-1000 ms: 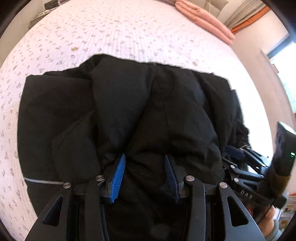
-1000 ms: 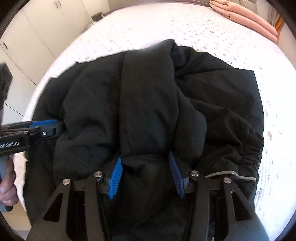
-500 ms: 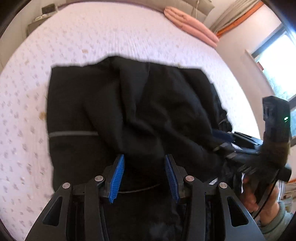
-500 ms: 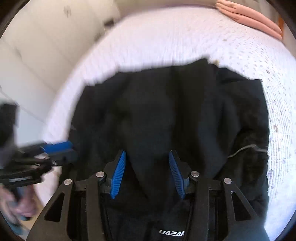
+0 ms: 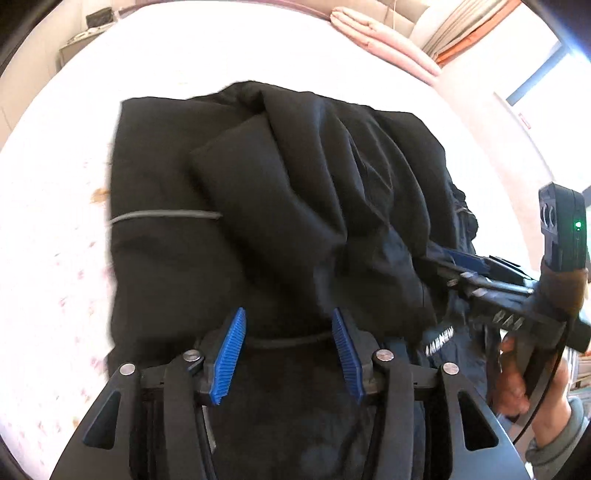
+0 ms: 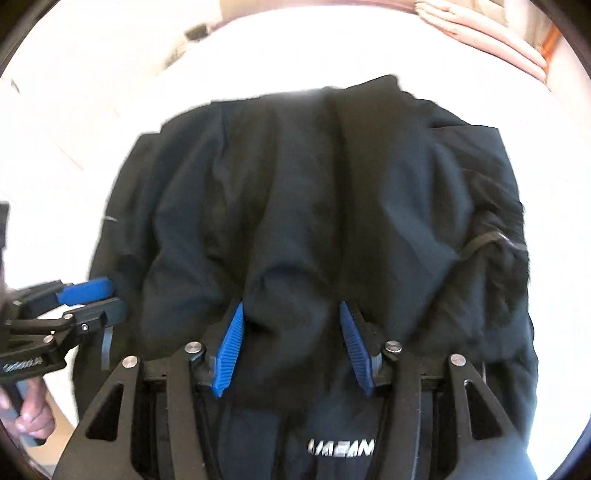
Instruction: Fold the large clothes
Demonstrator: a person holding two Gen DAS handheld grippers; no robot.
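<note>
A large black jacket (image 5: 266,206) lies bunched on the white bed (image 5: 51,229), with a grey stripe on its left part; it also shows in the right wrist view (image 6: 325,192). My left gripper (image 5: 288,325) is open, its blue pads either side of a raised black fold near the jacket's near edge. My right gripper (image 6: 291,317) is open, its pads either side of another fold. The right gripper also shows at the right of the left wrist view (image 5: 469,266), against the jacket's right edge. The left gripper shows at the left of the right wrist view (image 6: 88,295).
A folded pink blanket (image 5: 384,44) lies at the far end of the bed. A curtain and bright window (image 5: 532,74) are at the right. A dark cabinet (image 5: 85,26) stands beyond the bed's far left corner.
Both grippers have pulled back and up from the jacket. The jacket looks smaller and more folded over, with the grey stripe now on its left side.
</note>
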